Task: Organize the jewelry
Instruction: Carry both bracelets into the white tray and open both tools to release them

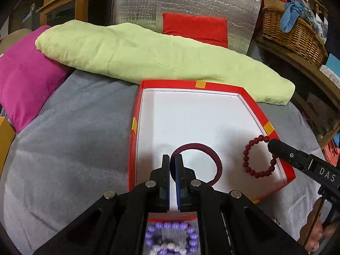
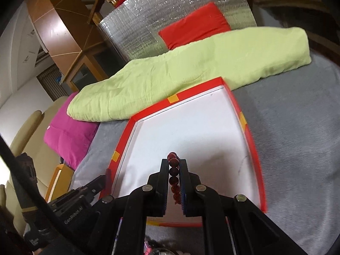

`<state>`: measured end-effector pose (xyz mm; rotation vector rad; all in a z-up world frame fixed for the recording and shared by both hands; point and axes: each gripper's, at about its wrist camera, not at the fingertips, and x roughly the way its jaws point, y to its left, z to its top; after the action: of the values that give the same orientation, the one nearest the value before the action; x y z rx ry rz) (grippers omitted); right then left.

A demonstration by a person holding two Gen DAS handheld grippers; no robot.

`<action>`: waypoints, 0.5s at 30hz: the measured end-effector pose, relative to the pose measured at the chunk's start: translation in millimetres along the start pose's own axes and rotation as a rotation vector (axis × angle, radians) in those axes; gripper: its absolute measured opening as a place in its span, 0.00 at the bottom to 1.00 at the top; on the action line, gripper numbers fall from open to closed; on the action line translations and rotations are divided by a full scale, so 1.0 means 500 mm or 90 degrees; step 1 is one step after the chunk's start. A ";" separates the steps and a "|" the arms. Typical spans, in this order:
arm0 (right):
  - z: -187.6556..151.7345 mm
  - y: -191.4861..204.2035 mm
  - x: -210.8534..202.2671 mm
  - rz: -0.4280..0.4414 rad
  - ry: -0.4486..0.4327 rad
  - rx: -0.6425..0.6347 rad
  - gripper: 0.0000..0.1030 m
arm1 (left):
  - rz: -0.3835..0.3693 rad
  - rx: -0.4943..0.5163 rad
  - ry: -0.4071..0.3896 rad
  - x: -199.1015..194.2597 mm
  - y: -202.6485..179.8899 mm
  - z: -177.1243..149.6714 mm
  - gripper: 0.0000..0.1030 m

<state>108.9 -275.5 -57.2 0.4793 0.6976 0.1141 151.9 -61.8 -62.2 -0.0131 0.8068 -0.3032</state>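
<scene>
A red-rimmed tray with a white floor [image 1: 191, 114] lies on the grey cloth; it also shows in the right wrist view [image 2: 191, 131]. My left gripper [image 1: 172, 159] is shut on a dark maroon ribbed bangle [image 1: 214, 159] that rests on the tray floor. My right gripper [image 2: 173, 163] is shut on a dark red bead bracelet [image 2: 173, 170] over the tray's near right part; the bracelet [image 1: 248, 159] and the right gripper's finger [image 1: 282, 152] show in the left wrist view. A purple and white bead bracelet [image 1: 170, 240] lies on the cloth under my left gripper.
A folded light green cloth [image 1: 148, 53] lies behind the tray. A magenta cushion [image 1: 25, 80] sits at the left, a red cushion [image 1: 195, 29] against a silver foil panel [image 1: 187, 2] behind. A wicker basket [image 1: 293, 31] stands at the far right.
</scene>
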 end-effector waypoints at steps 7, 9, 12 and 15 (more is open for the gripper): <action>0.004 -0.010 0.028 -0.004 0.017 0.022 0.13 | 0.010 -0.003 0.014 0.020 -0.007 0.001 0.05; 0.007 -0.015 0.025 -0.011 0.016 0.025 0.18 | 0.013 -0.003 0.018 0.022 -0.007 0.003 0.07; 0.012 -0.020 0.010 -0.019 0.005 0.030 0.28 | 0.019 -0.003 0.016 0.017 -0.005 0.004 0.26; 0.017 -0.023 -0.010 -0.020 -0.009 0.028 0.36 | 0.035 0.002 -0.009 -0.004 0.000 0.003 0.43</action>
<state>109.7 -290.5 -53.9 0.5113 0.6949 0.0661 151.7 -61.3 -59.7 0.0097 0.7915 -0.2513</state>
